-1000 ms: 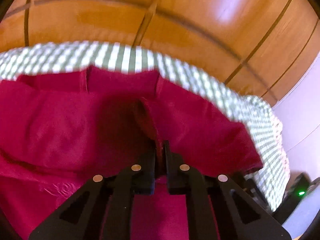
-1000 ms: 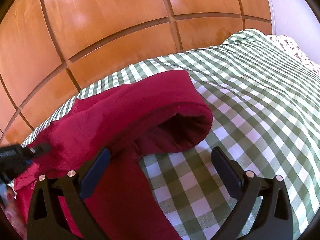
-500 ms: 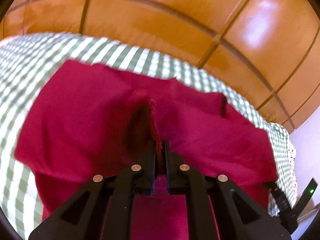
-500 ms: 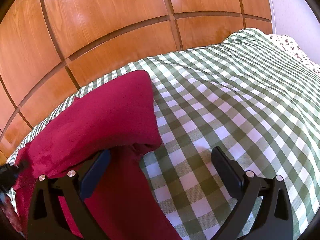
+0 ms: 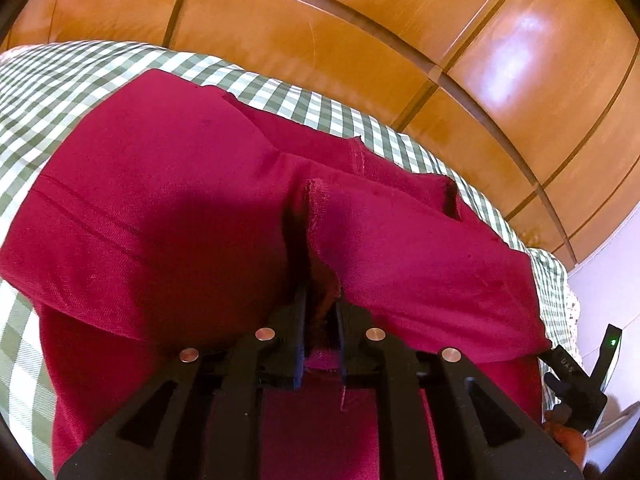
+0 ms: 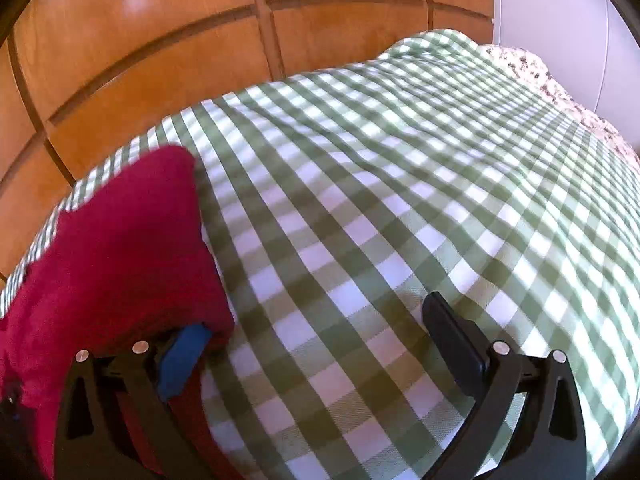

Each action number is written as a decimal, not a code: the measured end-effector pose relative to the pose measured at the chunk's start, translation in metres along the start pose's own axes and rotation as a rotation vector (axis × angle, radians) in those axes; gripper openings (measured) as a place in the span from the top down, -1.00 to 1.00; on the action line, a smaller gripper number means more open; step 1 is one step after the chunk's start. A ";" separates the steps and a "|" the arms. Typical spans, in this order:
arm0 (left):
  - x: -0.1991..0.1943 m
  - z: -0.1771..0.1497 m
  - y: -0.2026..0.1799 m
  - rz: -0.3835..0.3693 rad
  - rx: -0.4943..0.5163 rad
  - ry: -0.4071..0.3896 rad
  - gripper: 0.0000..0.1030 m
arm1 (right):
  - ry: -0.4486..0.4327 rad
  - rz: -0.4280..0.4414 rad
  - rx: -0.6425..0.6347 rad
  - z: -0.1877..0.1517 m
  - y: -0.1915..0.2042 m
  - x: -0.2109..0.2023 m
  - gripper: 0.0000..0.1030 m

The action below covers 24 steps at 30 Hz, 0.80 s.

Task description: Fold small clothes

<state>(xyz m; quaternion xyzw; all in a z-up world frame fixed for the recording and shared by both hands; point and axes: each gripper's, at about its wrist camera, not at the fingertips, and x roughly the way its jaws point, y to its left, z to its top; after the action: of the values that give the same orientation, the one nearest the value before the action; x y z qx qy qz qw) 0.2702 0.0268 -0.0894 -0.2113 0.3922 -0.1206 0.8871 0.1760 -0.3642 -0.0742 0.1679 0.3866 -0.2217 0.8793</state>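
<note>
A dark red garment (image 5: 180,208) lies folded over itself on a green-and-white checked bedcover (image 5: 48,76). My left gripper (image 5: 320,300) sits low on it with a raised ridge of the red cloth pinched between its narrow jaws, which are starting to open. In the right wrist view the red garment (image 6: 120,248) fills the lower left. My right gripper (image 6: 316,316) is open wide above the checked bedcover (image 6: 400,180), and nothing is between its fingers. Its blue left pad (image 6: 184,352) lies against the garment's folded edge.
Glossy wooden panels (image 5: 360,32) rise right behind the bed's far edge. A flowered fabric (image 6: 560,92) and a white wall (image 6: 552,12) lie at the far right. The right-hand tool with a green light (image 5: 576,376) shows at the left wrist view's right edge.
The raised red flap has come down flat onto the rest of the garment. The left jaws' gap has widened slightly. The right gripper has swung right, so the garment sits further left in its view.
</note>
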 end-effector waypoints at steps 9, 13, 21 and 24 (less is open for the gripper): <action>-0.013 -0.008 -0.012 0.044 0.063 -0.025 0.29 | -0.024 0.022 0.003 -0.002 -0.004 -0.005 -0.97; -0.030 -0.025 -0.035 0.092 0.187 -0.056 -0.64 | -0.023 0.064 0.000 -0.006 -0.003 -0.014 -0.96; -0.066 -0.054 -0.010 0.168 0.099 -0.027 -0.86 | 0.024 0.311 -0.121 -0.029 -0.021 -0.057 -0.96; -0.094 -0.068 0.008 0.095 0.051 -0.061 -0.86 | 0.035 0.448 -0.150 -0.041 -0.034 -0.077 -0.94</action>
<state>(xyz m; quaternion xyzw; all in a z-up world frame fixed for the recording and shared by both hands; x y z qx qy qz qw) 0.1578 0.0504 -0.0738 -0.1734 0.3713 -0.0820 0.9085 0.0875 -0.3544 -0.0468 0.1874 0.3704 0.0114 0.9097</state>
